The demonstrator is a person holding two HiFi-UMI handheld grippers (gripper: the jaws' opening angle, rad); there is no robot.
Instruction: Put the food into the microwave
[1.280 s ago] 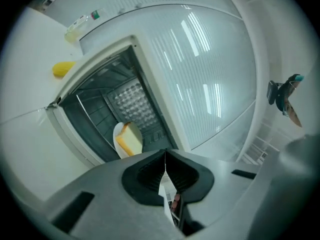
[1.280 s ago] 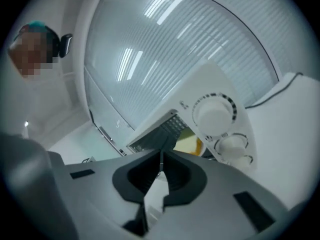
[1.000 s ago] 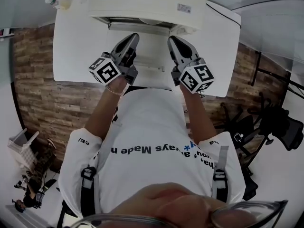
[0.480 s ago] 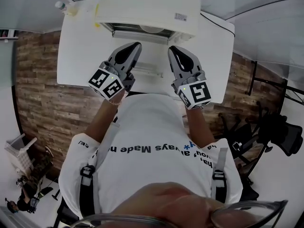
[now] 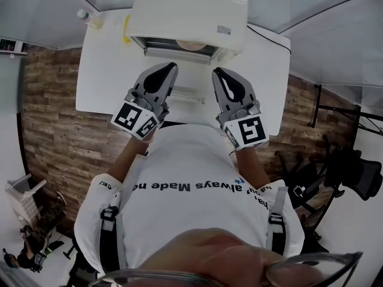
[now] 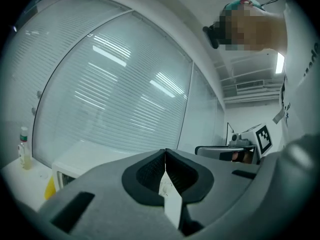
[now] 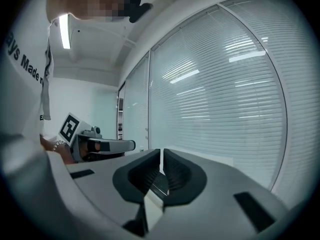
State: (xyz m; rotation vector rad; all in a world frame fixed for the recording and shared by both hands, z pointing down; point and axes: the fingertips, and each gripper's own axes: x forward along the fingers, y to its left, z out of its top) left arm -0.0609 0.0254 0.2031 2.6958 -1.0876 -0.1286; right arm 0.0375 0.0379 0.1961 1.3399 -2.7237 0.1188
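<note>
The white microwave [image 5: 191, 11] stands at the back of the white table [image 5: 102, 70]. Its front is open, and a pale round dish of food [image 5: 191, 44] shows inside the cavity. My left gripper [image 5: 169, 66] is held above the table in front of the microwave, its jaws pressed together with nothing between them. My right gripper [image 5: 218, 72] hovers beside it, also shut and empty. The left gripper view has its shut tips [image 6: 165, 152] aimed up at window blinds, with the microwave [image 6: 75, 165] low at left. The right gripper view has its shut tips [image 7: 161, 152] facing the blinds too.
A small bottle [image 5: 84, 15] and a yellow object [image 5: 127, 28] stand left of the microwave. A pale bar [image 5: 179, 92] lies on the table before it. Wood-look floor flanks the table; black office chairs [image 5: 353, 166] stand at right, clutter [image 5: 27, 208] at lower left.
Both grippers stay shut and have drawn back a little from the microwave. The head view has tilted, so more of the open cavity and the dish inside shows.
</note>
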